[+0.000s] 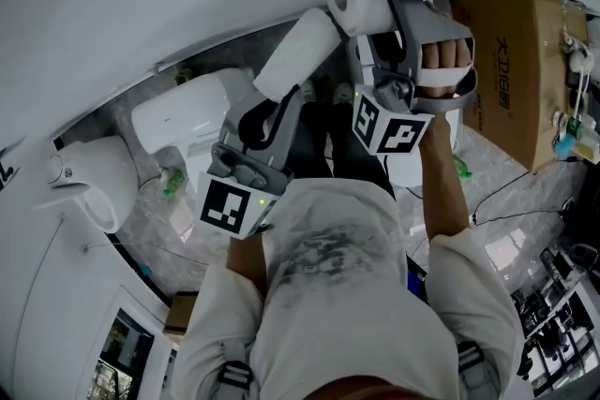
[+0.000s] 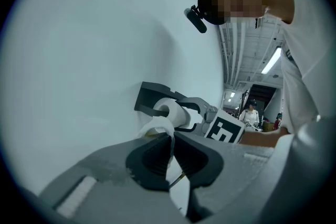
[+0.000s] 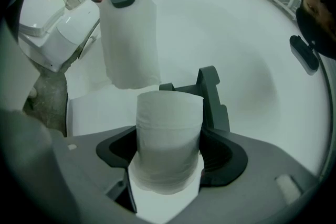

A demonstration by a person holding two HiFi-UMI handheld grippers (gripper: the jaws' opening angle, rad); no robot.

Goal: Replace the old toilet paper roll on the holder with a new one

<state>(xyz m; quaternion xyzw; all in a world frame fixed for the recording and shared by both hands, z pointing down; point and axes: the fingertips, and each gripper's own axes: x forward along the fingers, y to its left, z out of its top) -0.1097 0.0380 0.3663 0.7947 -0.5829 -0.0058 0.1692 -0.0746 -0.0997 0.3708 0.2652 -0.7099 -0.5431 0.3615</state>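
Two rolls show. The right gripper (image 3: pixel 170 136) has its jaws wide, clamped on a toilet paper roll (image 3: pixel 169 113) just in front of the grey holder (image 3: pixel 210 86) on the wall. The left gripper (image 2: pixel 172 136), seen in its own view, is pinched nearly closed on the paper edge of a second roll (image 3: pixel 130 42). Only the head view shows the cardboard box (image 1: pixel 516 61).

The cardboard box (image 1: pixel 517 61) carries one line of dark printed characters down its side — too small and blurred to read with certainty.
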